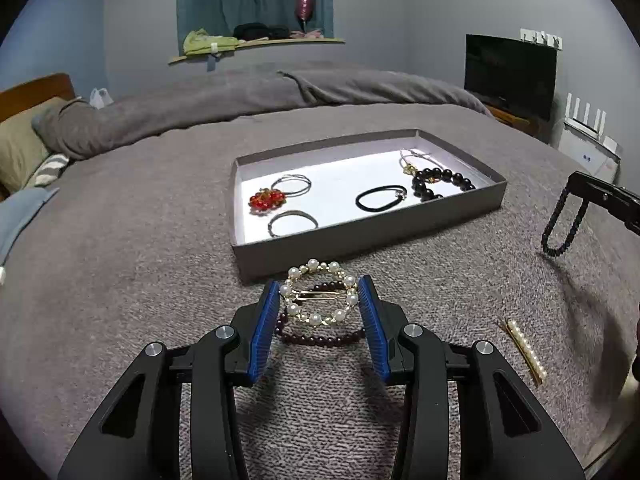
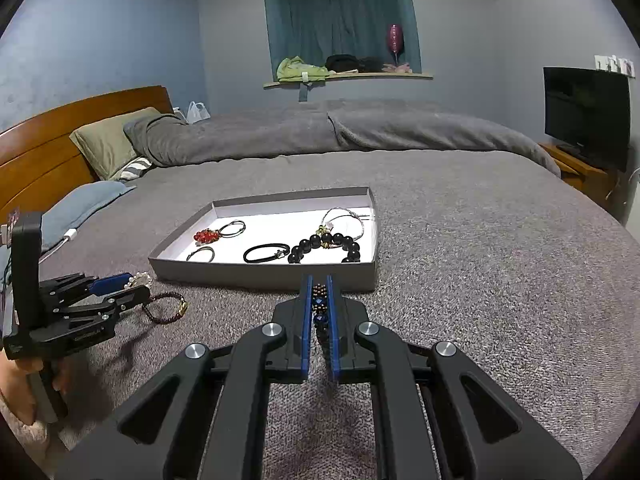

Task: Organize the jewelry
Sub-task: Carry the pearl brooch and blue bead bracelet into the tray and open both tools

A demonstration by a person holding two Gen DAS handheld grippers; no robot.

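Observation:
A grey tray (image 1: 360, 236) on the bed holds a red bead ornament (image 1: 266, 200), thin rings, a black hair tie (image 1: 380, 198) and a big black bead bracelet (image 1: 440, 182). My left gripper (image 1: 319, 300) is open, its blue pads on either side of a round pearl clip (image 1: 318, 298) that lies over a dark red bead bracelet (image 1: 320, 338). My right gripper (image 2: 320, 304) is shut on a dark bead bracelet (image 2: 320, 300), which hangs from it above the blanket at the right edge of the left wrist view (image 1: 560, 224). The tray (image 2: 264, 276) lies just ahead of it.
A straight pearl hair pin (image 1: 524, 350) lies on the grey blanket to the right of the left gripper. Pillows and a wooden headboard (image 2: 60, 148) are at the left, a folded duvet behind the tray, a TV (image 2: 586, 112) at the right.

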